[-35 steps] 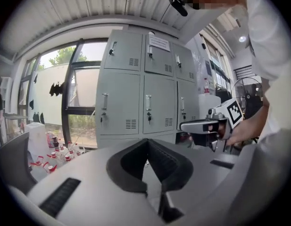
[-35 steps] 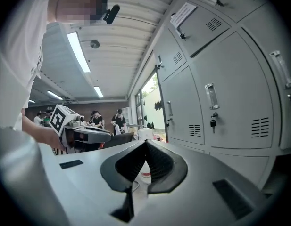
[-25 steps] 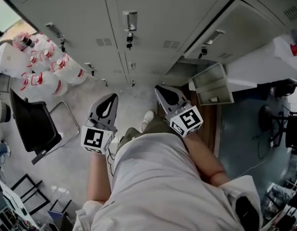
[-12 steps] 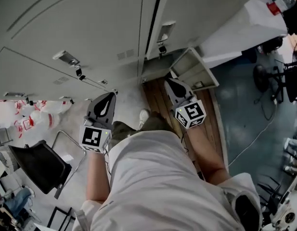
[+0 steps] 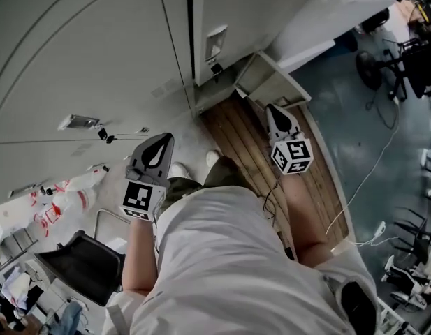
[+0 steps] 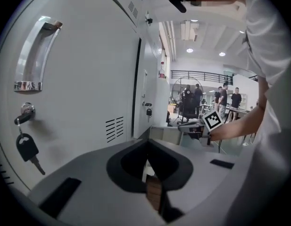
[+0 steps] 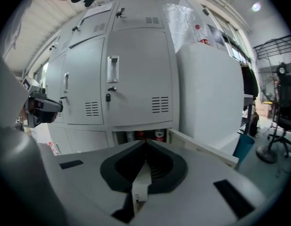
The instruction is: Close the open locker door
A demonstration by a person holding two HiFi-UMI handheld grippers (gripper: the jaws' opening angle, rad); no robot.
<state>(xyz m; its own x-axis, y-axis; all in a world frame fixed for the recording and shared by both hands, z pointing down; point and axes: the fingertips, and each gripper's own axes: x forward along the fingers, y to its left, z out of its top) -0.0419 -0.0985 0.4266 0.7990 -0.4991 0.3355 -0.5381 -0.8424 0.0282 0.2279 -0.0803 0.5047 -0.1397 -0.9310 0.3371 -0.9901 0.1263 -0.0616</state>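
The open locker door (image 5: 271, 86) juts from the bottom row at upper centre, over wooden boards (image 5: 246, 145). The right gripper (image 5: 276, 109), jaws together and empty, sits just below it. The left gripper (image 5: 162, 140), likewise closed on nothing, is at centre left, above a black chair (image 5: 82, 264) and red-labelled bottles (image 5: 65, 194).

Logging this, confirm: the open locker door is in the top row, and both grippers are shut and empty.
Not the top row: the right gripper view shows the open locker door in the bottom row. The left gripper and right gripper are shut and empty.
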